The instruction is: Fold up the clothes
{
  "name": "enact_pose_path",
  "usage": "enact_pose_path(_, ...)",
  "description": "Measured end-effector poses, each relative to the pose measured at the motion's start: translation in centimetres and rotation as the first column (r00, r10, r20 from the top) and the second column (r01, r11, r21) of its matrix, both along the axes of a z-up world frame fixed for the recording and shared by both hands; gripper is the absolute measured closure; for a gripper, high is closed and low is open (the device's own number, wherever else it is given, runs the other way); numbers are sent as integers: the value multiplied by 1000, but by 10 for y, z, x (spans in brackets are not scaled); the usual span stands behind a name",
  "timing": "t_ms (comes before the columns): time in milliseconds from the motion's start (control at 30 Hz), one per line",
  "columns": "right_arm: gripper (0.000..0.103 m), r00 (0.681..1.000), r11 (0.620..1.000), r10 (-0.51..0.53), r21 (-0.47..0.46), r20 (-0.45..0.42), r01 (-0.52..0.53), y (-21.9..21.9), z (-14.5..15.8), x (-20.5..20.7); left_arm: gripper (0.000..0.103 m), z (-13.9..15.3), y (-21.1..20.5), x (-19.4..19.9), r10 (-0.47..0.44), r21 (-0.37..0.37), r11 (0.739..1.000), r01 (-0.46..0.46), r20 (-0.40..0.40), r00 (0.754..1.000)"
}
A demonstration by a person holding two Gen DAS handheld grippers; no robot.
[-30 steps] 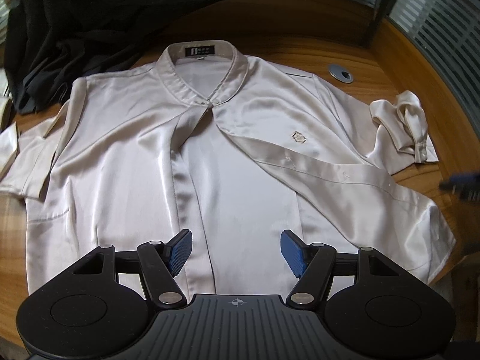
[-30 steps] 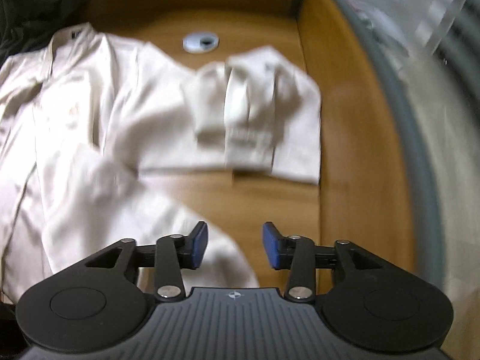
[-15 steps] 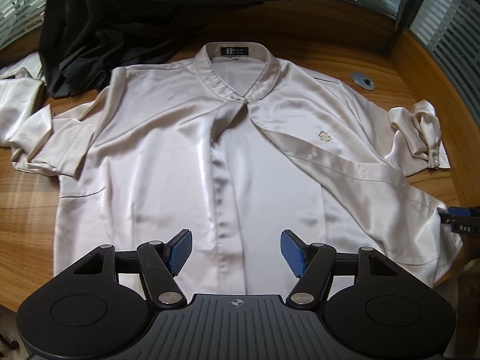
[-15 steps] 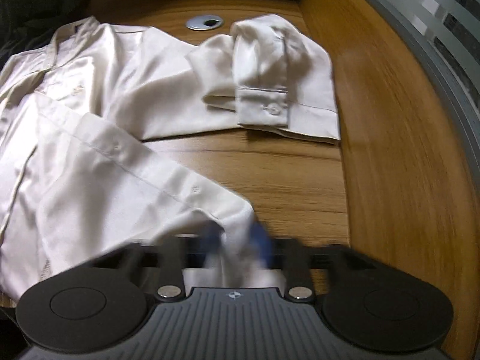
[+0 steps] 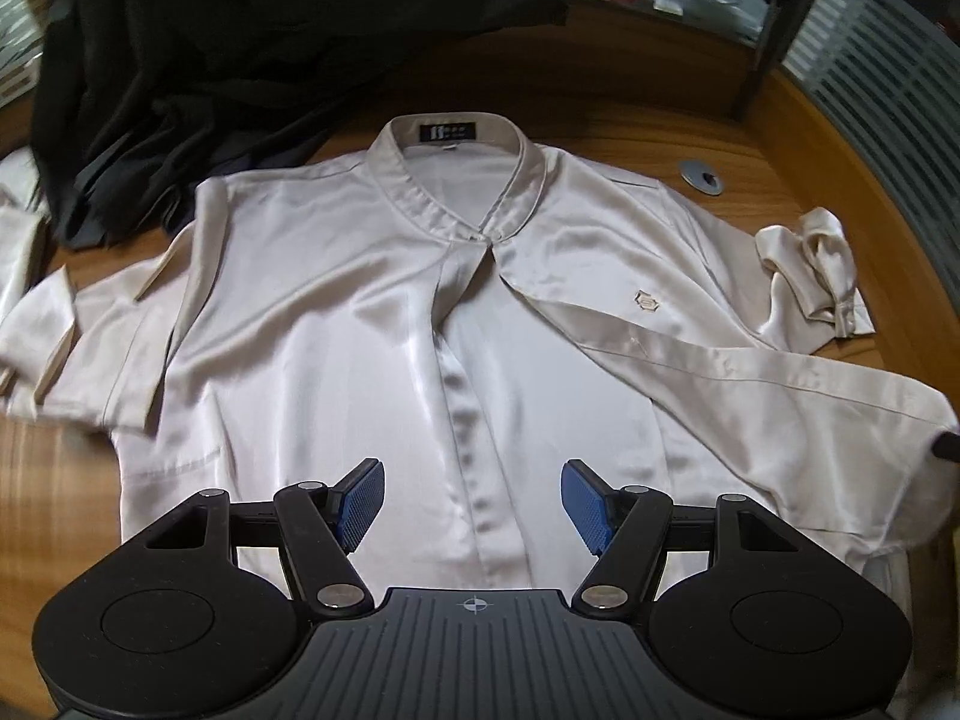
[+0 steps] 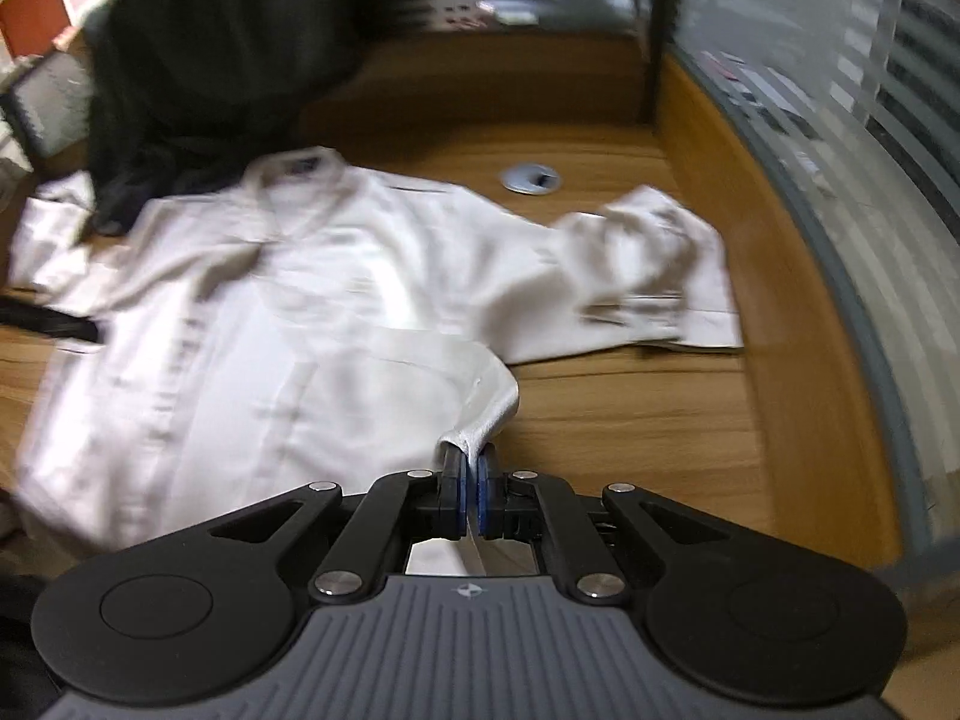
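Observation:
A cream satin shirt (image 5: 336, 324) lies front up on the wooden table (image 5: 600, 96), collar at the far side. Its right front panel is folded open diagonally. My left gripper (image 5: 473, 504) is open and empty, hovering above the shirt's lower placket. My right gripper (image 6: 471, 498) is shut on the shirt's lower right hem corner (image 6: 480, 414) and lifts it off the table. The shirt also shows in the right wrist view (image 6: 240, 324), blurred. The right sleeve (image 6: 654, 276) lies bunched to the right; it also shows in the left wrist view (image 5: 810, 264).
A heap of black clothing (image 5: 240, 48) lies at the far left, touching the shirt's shoulder. A round metal grommet (image 5: 699, 177) sits in the table behind the shirt. A raised wooden rim (image 6: 780, 276) and a glass partition (image 6: 888, 120) curve along the right side.
My right gripper has closed on the shirt's hem corner and raised it. My left gripper has pulled back slightly, still open.

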State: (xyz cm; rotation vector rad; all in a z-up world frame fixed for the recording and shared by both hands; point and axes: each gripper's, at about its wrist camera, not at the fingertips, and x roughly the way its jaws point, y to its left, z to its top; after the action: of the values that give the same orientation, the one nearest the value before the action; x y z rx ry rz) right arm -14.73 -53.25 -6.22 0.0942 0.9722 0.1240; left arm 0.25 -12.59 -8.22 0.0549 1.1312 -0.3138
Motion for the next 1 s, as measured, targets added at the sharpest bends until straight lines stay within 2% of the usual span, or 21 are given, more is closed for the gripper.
enact_pose_path(133,100,1000,1000,4,29,-6,-4,65,13,-30,35,-4,19,16,-84,-14,996,84,-7,996)
enact_pose_path(267,100,999,999,13,48,-32,-11,132,11,-51,35,-12,41,28,-171,-17,985,171,-13,985)
enact_pose_path(433,100,997,997,34,69,-76,-28,204,-11,-72,35,-20,62,41,-246,4,969,246,-11,969)
enact_pose_path(633,99,986,991,64,130,-154,-44,256,-55,-83,35,-19,73,52,-293,25,956,293,6,956)
enact_pose_path(767,98,974,984,109,157,-200,-78,279,-81,-88,35,-21,67,53,-318,31,947,318,-1,948)
enact_pose_path(867,86,973,986,110,148,-201,-81,282,-87,-94,35,-23,54,49,-335,10,942,335,-13,942)
enact_pose_path(1000,80,984,987,-44,146,-175,70,241,-90,-102,35,-30,30,40,-365,-35,931,364,-27,931)
